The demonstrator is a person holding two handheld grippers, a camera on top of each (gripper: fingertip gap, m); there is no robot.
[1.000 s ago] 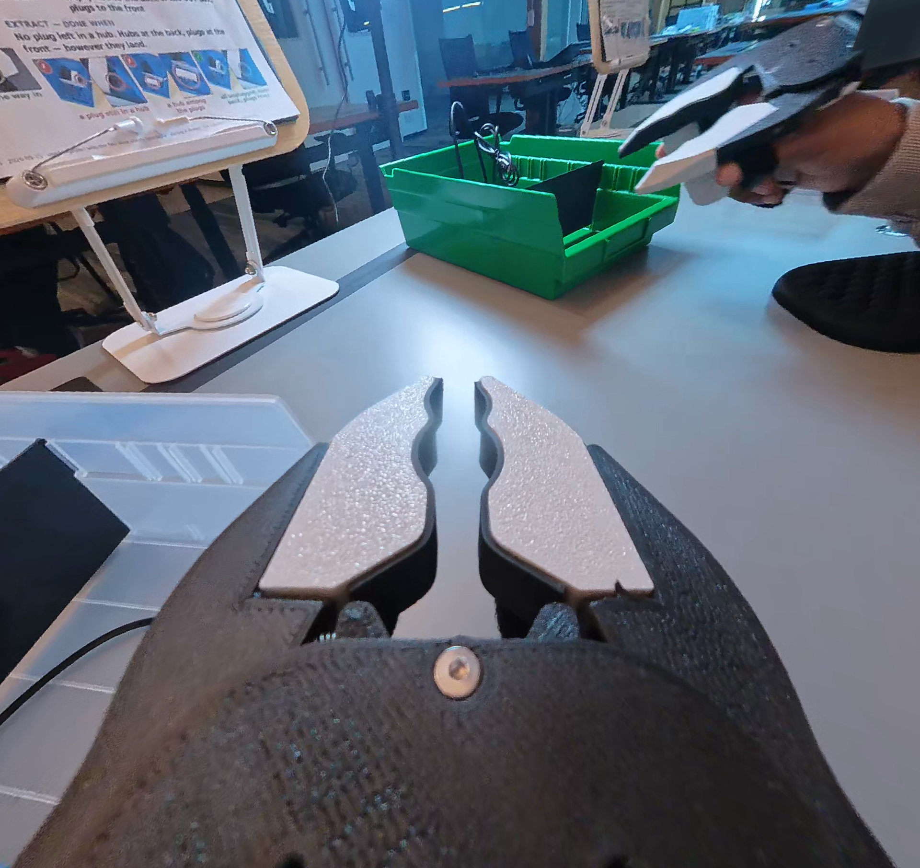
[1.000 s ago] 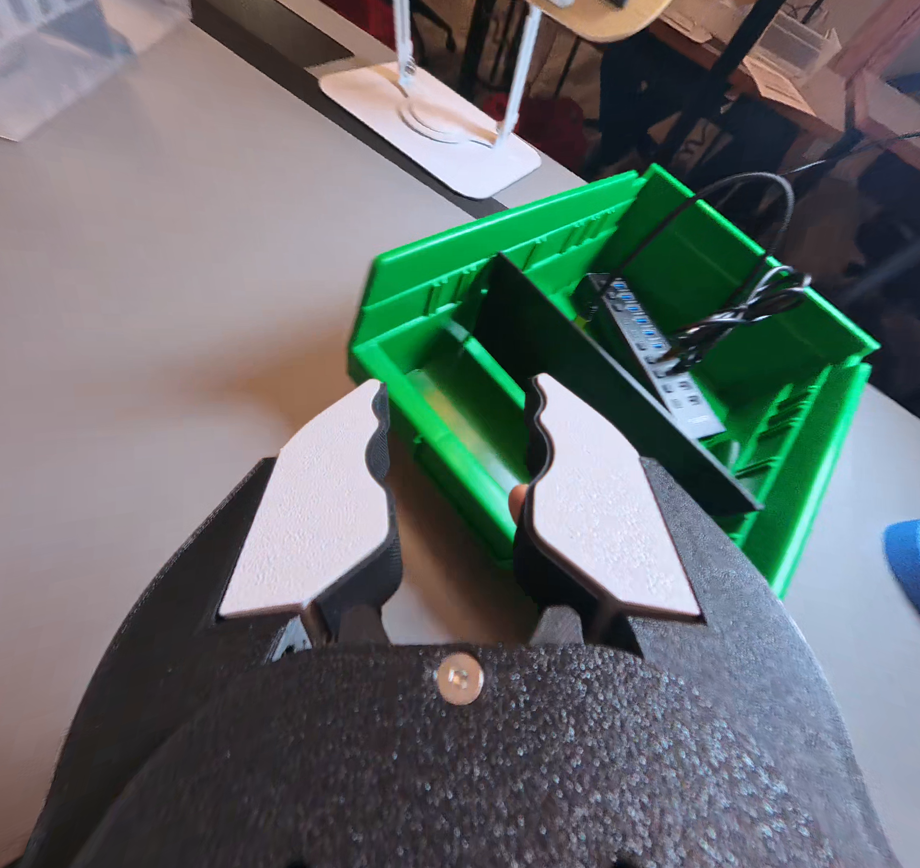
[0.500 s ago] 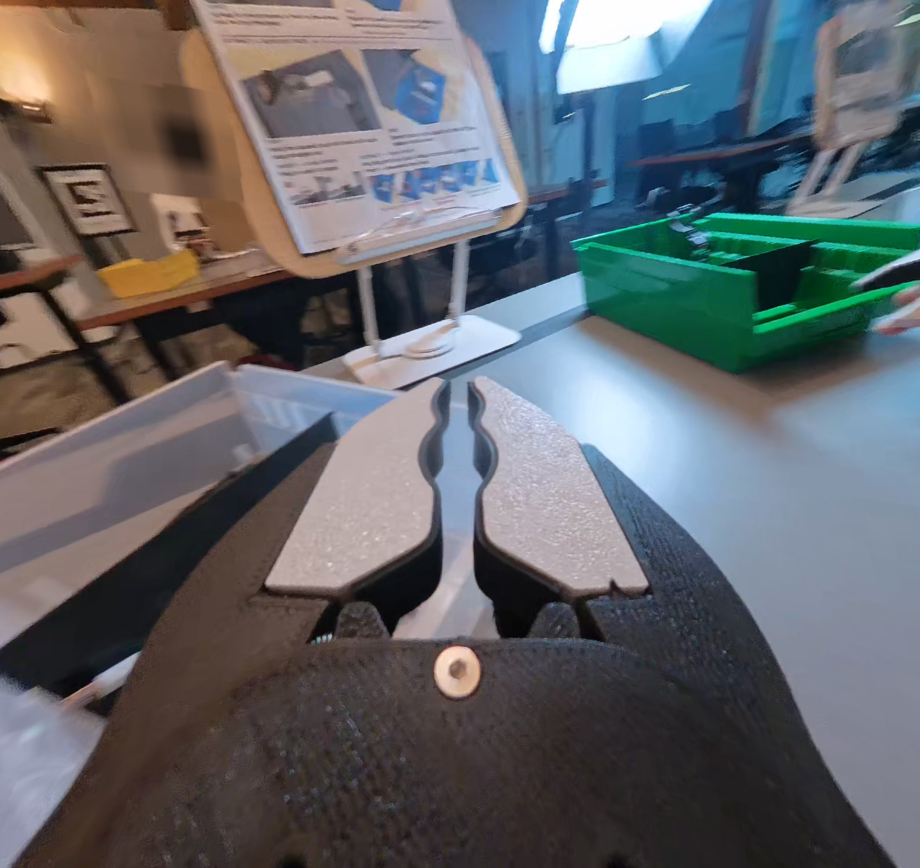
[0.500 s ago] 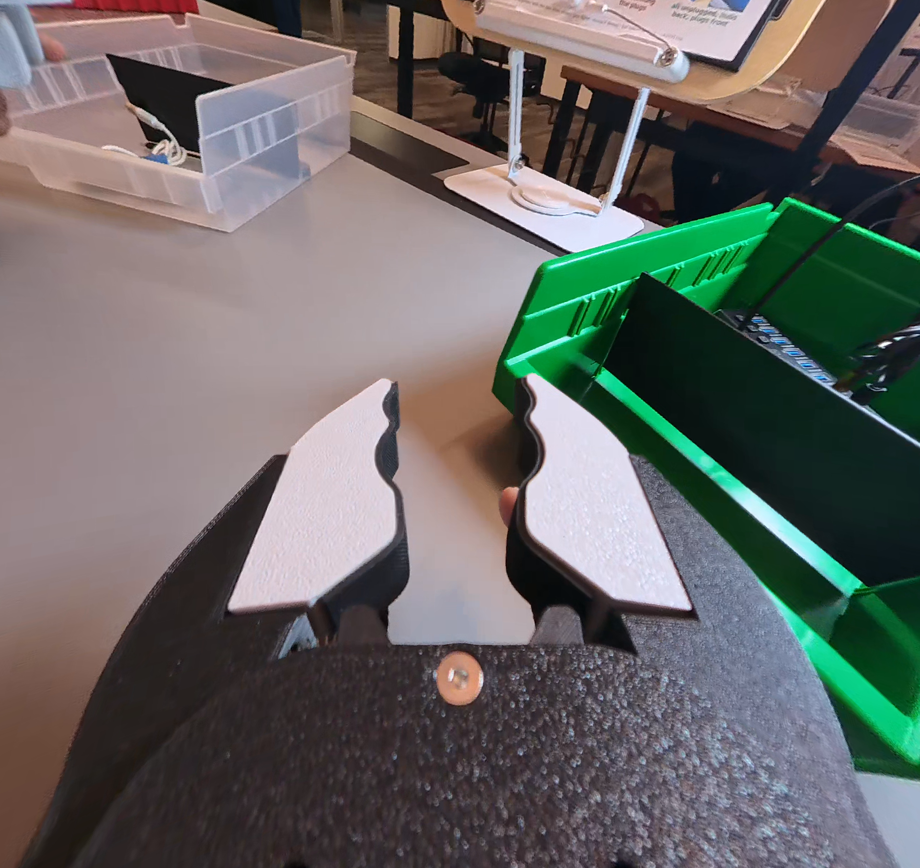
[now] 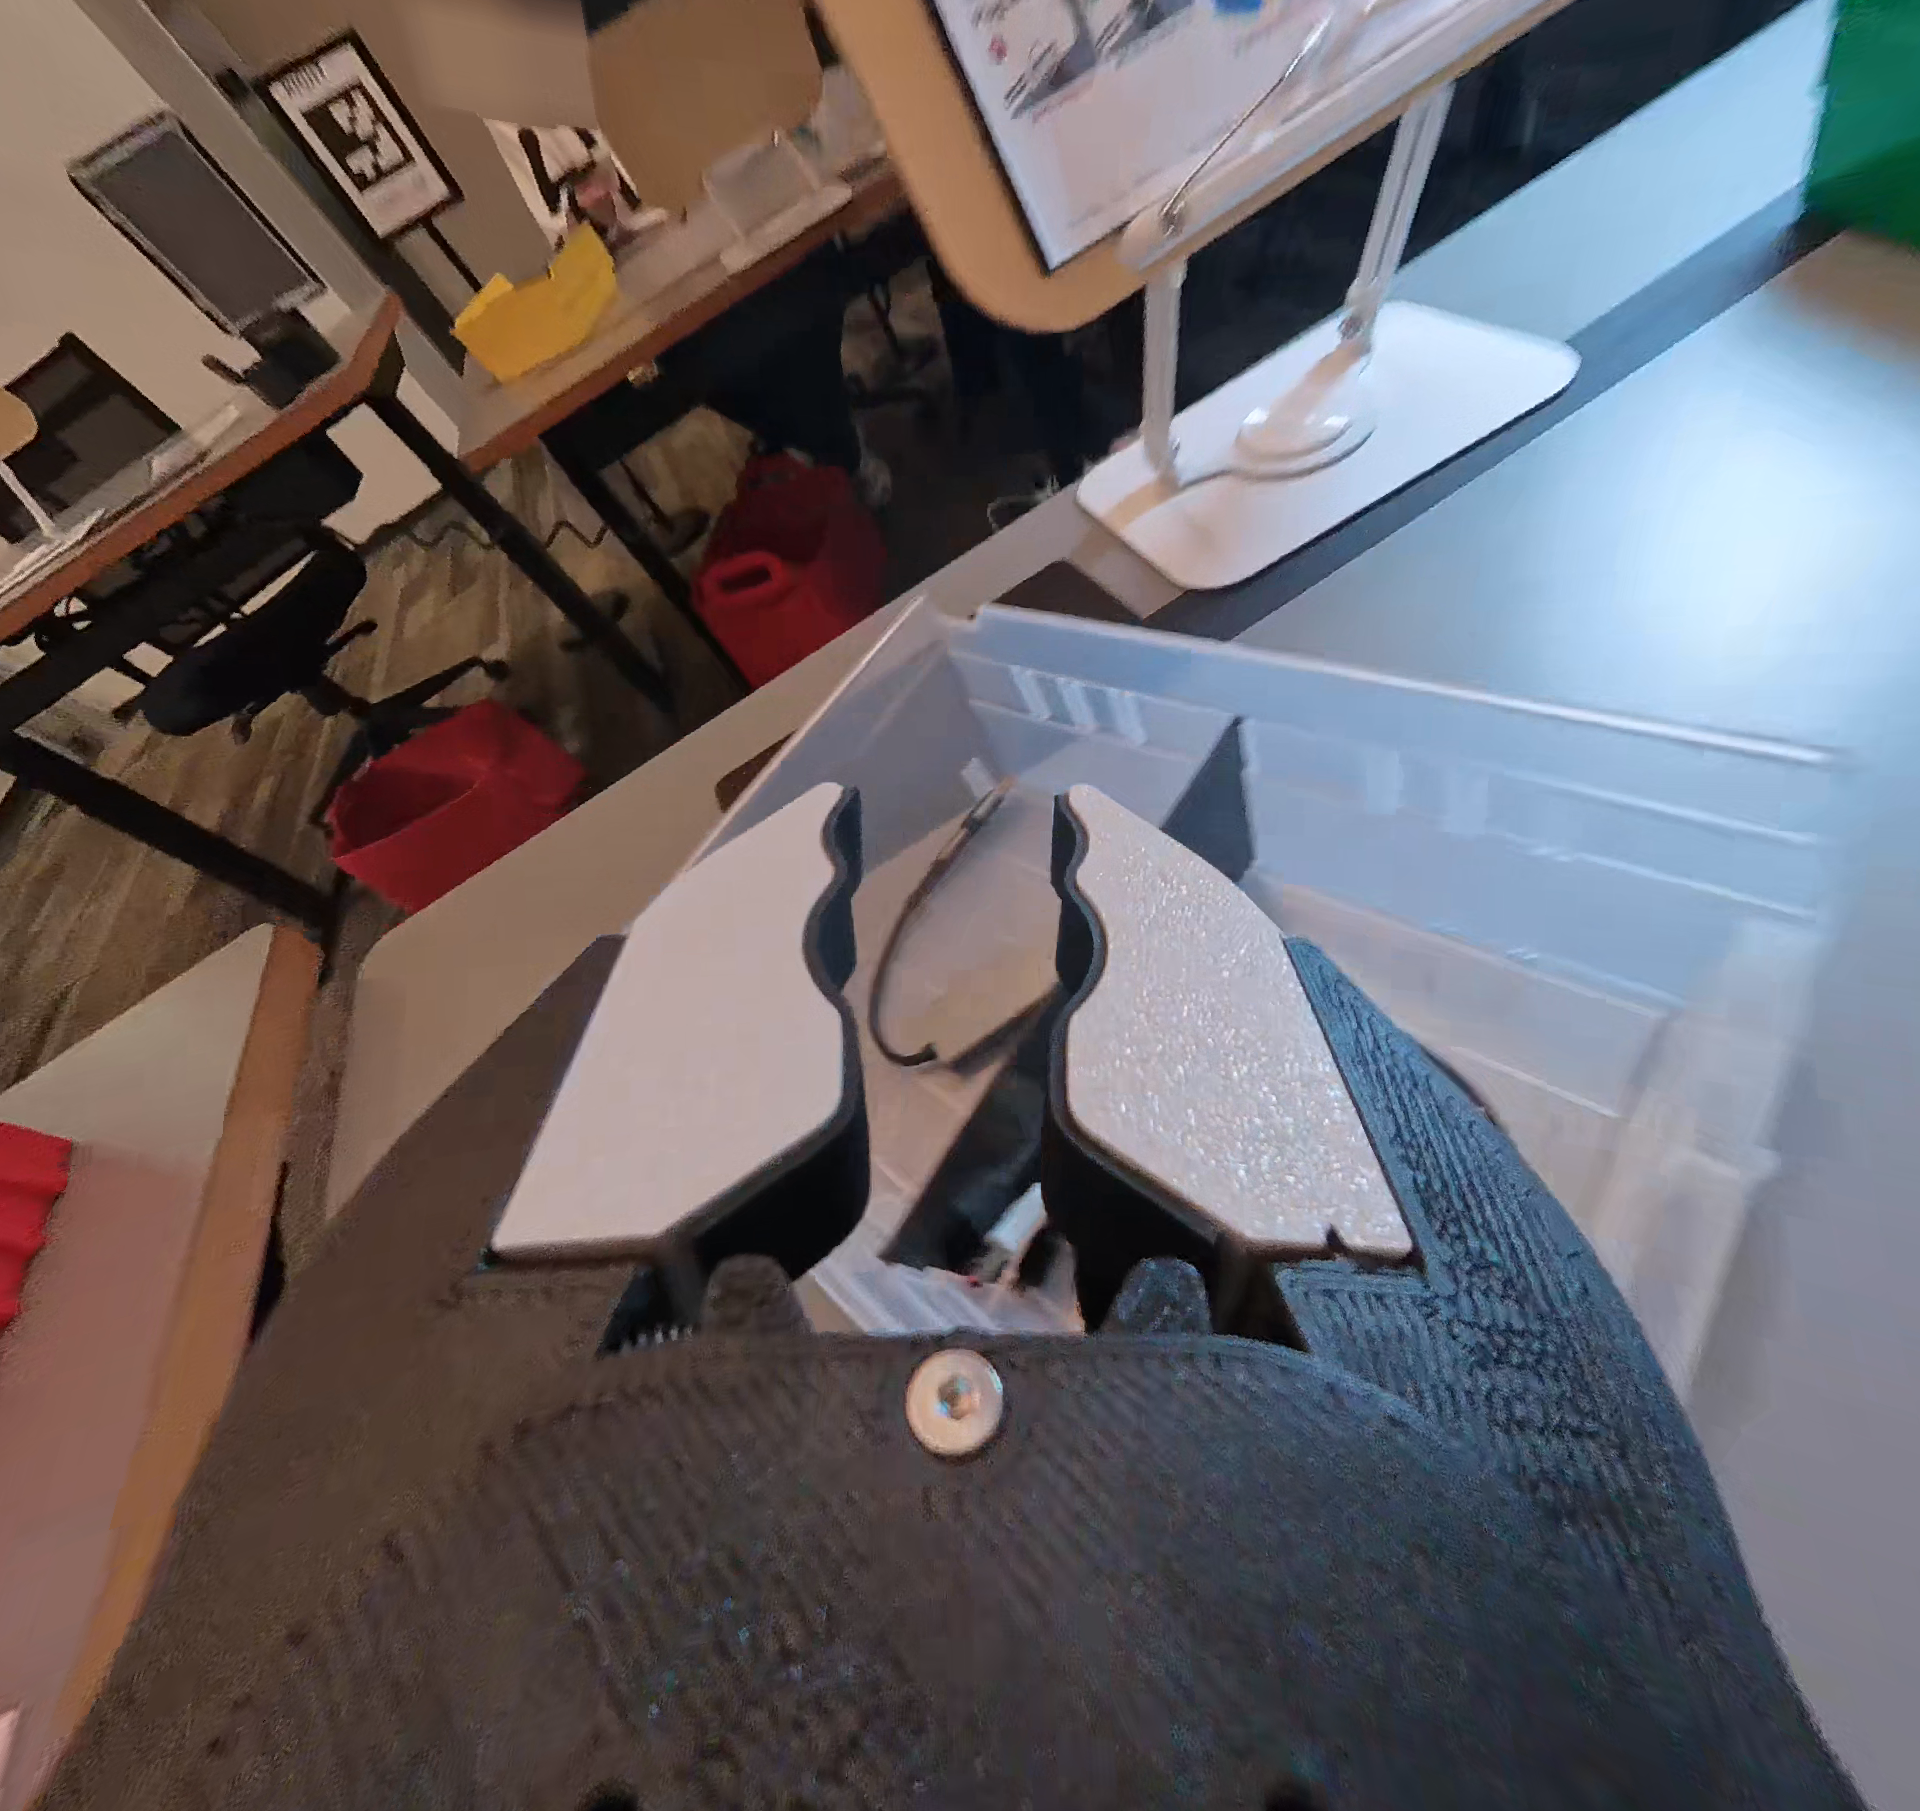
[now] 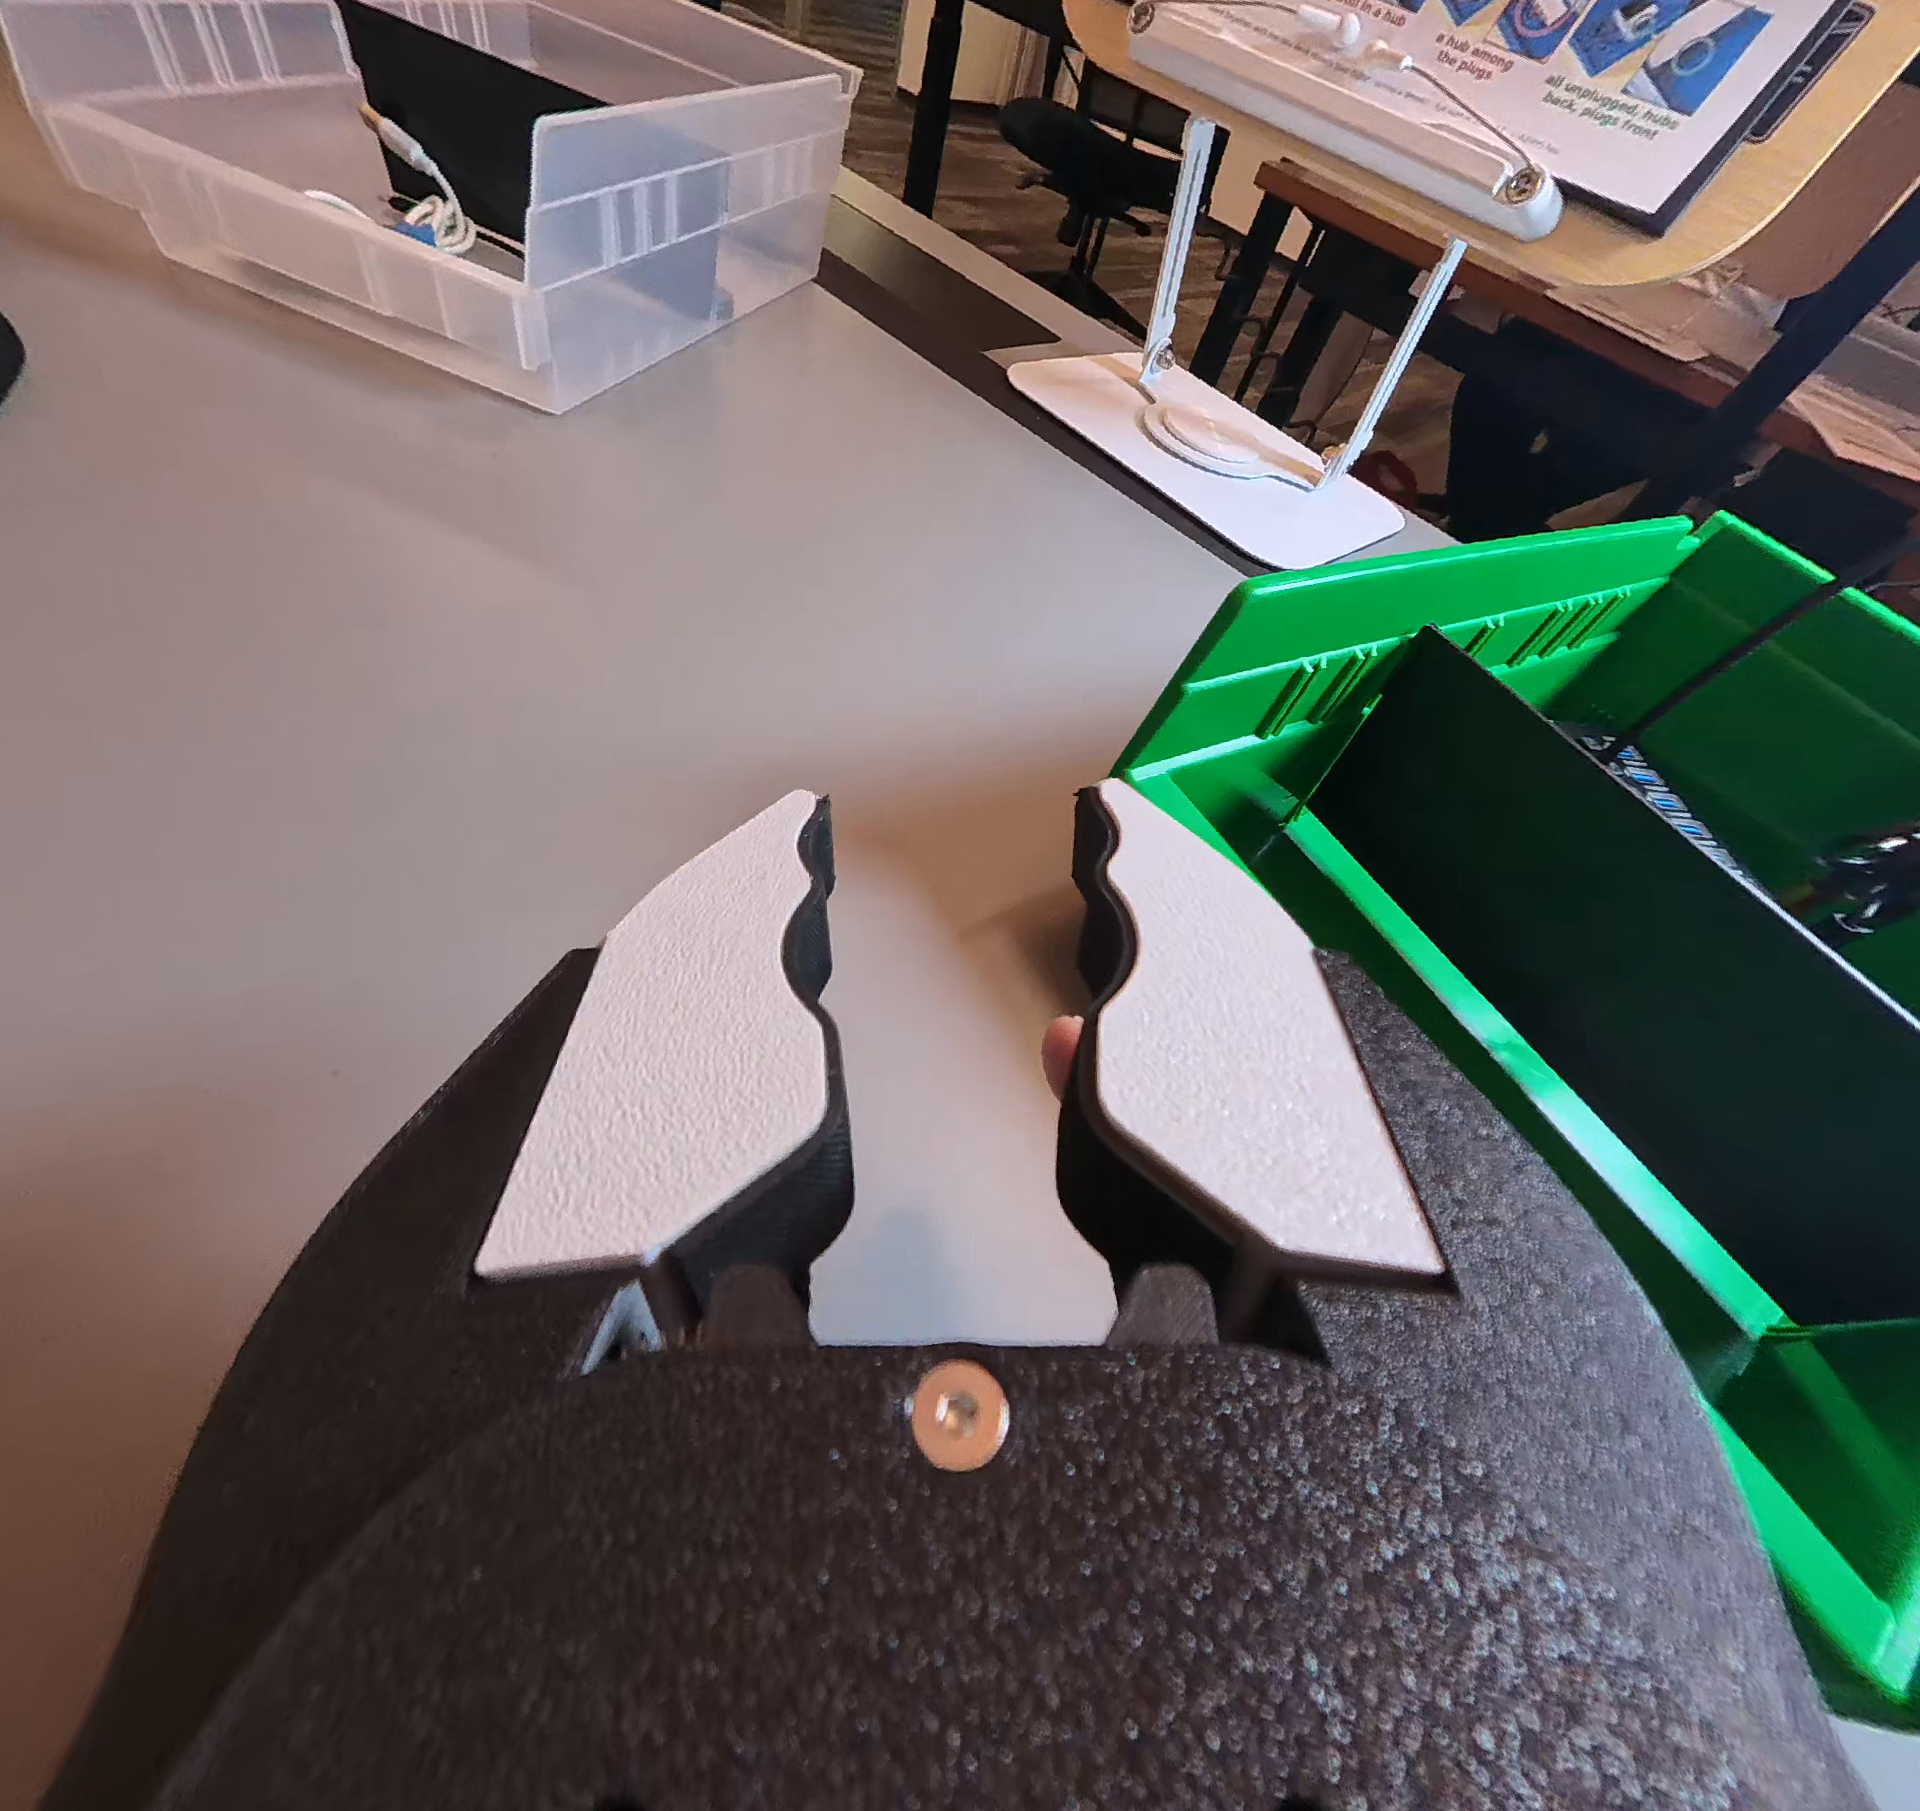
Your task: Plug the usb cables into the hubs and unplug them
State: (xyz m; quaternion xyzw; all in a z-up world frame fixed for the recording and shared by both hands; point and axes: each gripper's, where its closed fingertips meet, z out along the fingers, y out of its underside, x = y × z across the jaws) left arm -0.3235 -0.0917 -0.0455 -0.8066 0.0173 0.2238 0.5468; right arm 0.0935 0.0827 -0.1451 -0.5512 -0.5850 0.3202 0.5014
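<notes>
We are holding the left gripper (image 5: 956, 811) over the clear bin (image 5: 1455, 722), jaws apart and empty, a black cable (image 5: 914, 920) lying in the bin beyond them. We are hovering the right gripper (image 6: 951, 811) above the grey tabletop (image 6: 468, 670), jaws apart, left of the green bin (image 6: 1351, 681) holding the hub (image 6: 1673, 816).

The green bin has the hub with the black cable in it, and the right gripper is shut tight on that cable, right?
Not quite. The green bin does hold the hub and black cable, but the right gripper is open and empty, over the grey table beside the bin. The right wrist view shows it.
</notes>
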